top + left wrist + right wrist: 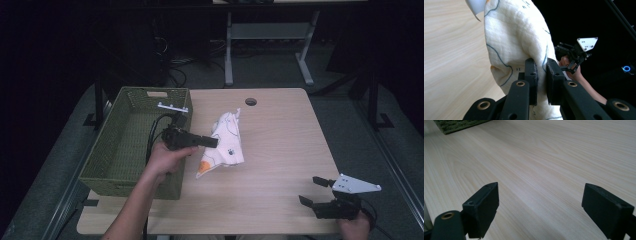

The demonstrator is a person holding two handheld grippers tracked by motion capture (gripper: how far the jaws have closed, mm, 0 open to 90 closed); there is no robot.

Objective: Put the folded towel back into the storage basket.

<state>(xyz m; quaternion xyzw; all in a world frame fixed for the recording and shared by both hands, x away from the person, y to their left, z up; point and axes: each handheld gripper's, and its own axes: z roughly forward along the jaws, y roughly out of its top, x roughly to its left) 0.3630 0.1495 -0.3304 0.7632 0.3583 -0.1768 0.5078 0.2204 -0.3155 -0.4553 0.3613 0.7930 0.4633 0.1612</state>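
Note:
A white cloth (226, 142) with thin blue lines and an orange patch is bunched near the middle of the wooden table (280, 150). My left gripper (214, 142) is shut on the cloth's left edge; in the left gripper view a fold of the cloth (516, 37) is pinched between the two black jaws of that gripper (542, 75). My right gripper (311, 190) sits at the table's front right corner, open, with bare wood between its jaws (539, 207). The right gripper (570, 58) also appears far off in the left gripper view.
A green woven basket (107, 170) stands along the table's left side, just left of my left hand, and looks empty. Its corner (456, 125) appears far off in the right gripper view. A round cable hole (251, 101) lies near the far edge. Dark floor and desk legs lie beyond.

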